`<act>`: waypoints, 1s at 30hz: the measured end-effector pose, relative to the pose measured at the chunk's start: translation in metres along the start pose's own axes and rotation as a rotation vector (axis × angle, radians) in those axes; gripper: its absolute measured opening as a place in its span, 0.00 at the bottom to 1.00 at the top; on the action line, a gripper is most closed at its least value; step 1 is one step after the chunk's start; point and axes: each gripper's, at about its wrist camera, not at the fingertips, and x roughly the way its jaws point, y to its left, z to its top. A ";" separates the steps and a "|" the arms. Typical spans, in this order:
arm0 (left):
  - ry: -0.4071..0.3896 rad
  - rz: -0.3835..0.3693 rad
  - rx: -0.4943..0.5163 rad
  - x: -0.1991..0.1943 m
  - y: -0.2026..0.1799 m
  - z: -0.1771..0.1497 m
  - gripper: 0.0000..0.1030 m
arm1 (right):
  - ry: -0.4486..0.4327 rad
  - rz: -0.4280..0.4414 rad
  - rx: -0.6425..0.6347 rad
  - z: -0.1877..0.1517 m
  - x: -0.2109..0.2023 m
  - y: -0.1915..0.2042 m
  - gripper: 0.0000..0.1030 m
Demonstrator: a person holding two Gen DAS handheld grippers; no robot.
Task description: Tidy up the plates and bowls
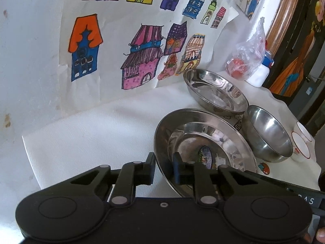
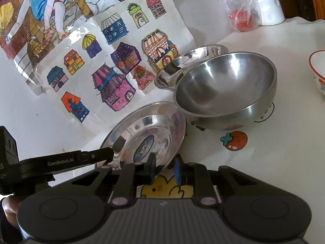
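A wide steel plate (image 1: 205, 140) with a sticker in its well sits nearest me, tilted in the right wrist view (image 2: 150, 126). My left gripper (image 1: 164, 167) is shut on its left rim, one finger outside and one inside. It also shows in the right wrist view (image 2: 112, 148), clamped on that rim. My right gripper (image 2: 165, 168) is shut on the plate's near right rim. Behind the plate stand a shallow steel dish (image 1: 215, 91) (image 2: 193, 61) and a deeper steel bowl (image 1: 268, 134) (image 2: 225, 85).
Two white bowls with red rims (image 1: 300, 144) (image 2: 319, 71) stand at the right on the printed tablecloth (image 2: 274, 162). A plastic bag with red items (image 1: 245, 59) and a white bottle (image 1: 262, 73) stand at the back. Children's drawings (image 1: 140, 57) hang on the wall.
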 end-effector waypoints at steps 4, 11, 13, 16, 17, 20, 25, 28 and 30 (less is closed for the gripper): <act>0.002 0.011 -0.006 -0.009 -0.001 -0.007 0.19 | 0.014 0.017 -0.026 -0.005 -0.007 0.004 0.20; -0.020 0.024 -0.024 -0.035 -0.001 -0.028 0.19 | 0.021 0.048 -0.073 -0.016 -0.026 0.012 0.20; -0.031 0.032 -0.024 -0.042 -0.003 -0.035 0.19 | 0.016 0.051 -0.093 -0.019 -0.032 0.015 0.20; -0.055 0.046 -0.020 -0.053 -0.009 -0.047 0.19 | 0.005 0.056 -0.127 -0.021 -0.044 0.017 0.20; -0.063 0.050 -0.019 -0.057 -0.012 -0.050 0.19 | -0.001 0.057 -0.134 -0.022 -0.046 0.016 0.20; -0.084 0.052 -0.014 -0.067 -0.020 -0.058 0.19 | -0.030 0.067 -0.154 -0.024 -0.060 0.012 0.20; -0.122 0.049 0.010 -0.082 -0.040 -0.059 0.19 | -0.086 0.077 -0.176 -0.021 -0.083 0.005 0.21; -0.148 0.045 0.031 -0.090 -0.054 -0.056 0.19 | -0.110 0.086 -0.171 -0.015 -0.097 0.000 0.21; -0.162 0.041 0.044 -0.096 -0.064 -0.053 0.19 | -0.129 0.090 -0.176 -0.011 -0.104 -0.004 0.21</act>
